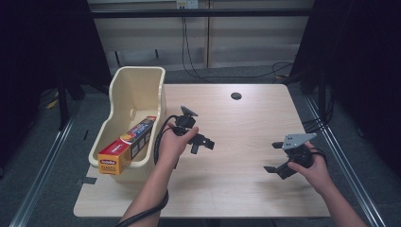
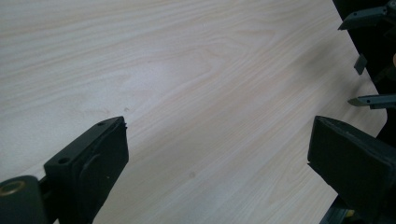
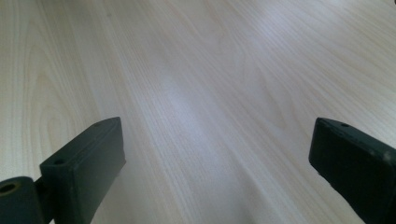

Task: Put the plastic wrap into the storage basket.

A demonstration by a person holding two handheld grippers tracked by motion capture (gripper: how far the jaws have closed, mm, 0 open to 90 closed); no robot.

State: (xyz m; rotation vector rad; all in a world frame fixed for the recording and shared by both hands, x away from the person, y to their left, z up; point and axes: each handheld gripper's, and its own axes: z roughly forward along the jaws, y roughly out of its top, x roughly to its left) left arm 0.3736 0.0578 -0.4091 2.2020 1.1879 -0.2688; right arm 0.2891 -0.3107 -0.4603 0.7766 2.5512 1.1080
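Both grippers empty over table, box already in bin.
Left gripper [image 1: 202,143] mid-frame, right gripper [image 1: 275,157] lower right: jaws wide, holding nothing. Wrap box [image 1: 126,144] sits in bin [image 1: 118,90]; next prob. withdraw hands.

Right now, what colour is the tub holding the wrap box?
Pale cream-yellow tub; the high view shows it best.

A light wooden table with a pale grain [image 1: 246,189] lies under the left gripper [image 1: 202,144] and the right gripper [image 1: 273,157]; a small dark round hole [image 1: 236,96] sits in the table top well beyond both grippers, about between them; thin black cables [image 1: 189,56] hang and curl on the grey floor [image 1: 227,74] farther off than the hole; a long silver metal rail [image 1: 350,165] runs along the floor out past the right gripper; another silver rail [image 1: 42,165] runs far out past the left gripper.
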